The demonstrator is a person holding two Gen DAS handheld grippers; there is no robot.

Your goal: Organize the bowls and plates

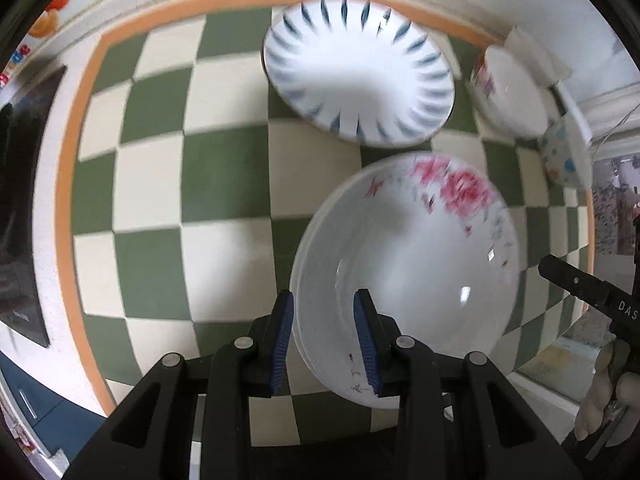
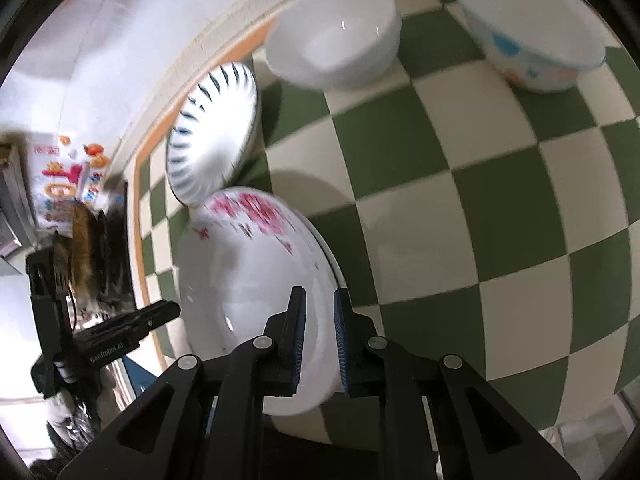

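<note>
In the left wrist view, the left gripper (image 1: 326, 344) has its blue-padded fingers on either side of the near rim of a white plate with pink roses (image 1: 404, 264), one pad outside and one inside, apparently clamped on it; the plate seems lifted and tilted above the green-and-cream chequered worktop (image 1: 192, 184), and it may be more than one plate stacked, since a second rim line shows at its left. Beyond it, near the far edge of the worktop, lies a white plate with dark blue radial strokes (image 1: 360, 72), and towards the far right corner a white bowl with a floral side (image 1: 512, 92) and a bowl with blue dots (image 1: 562, 152), each standing apart. In the right wrist view, the right gripper (image 2: 320, 340) likewise pinches the rose plate's rim (image 2: 248, 272) from the opposite side, its pads close together on the edge. The blue-stroked plate (image 2: 212, 132), the white bowl (image 2: 332, 40) and the dotted bowl (image 2: 528, 32) stand separate. By my judgement the sorting is at an early stage: nothing is clearly gathered yet, and both bowls and the remaining plate are left to group.
</note>
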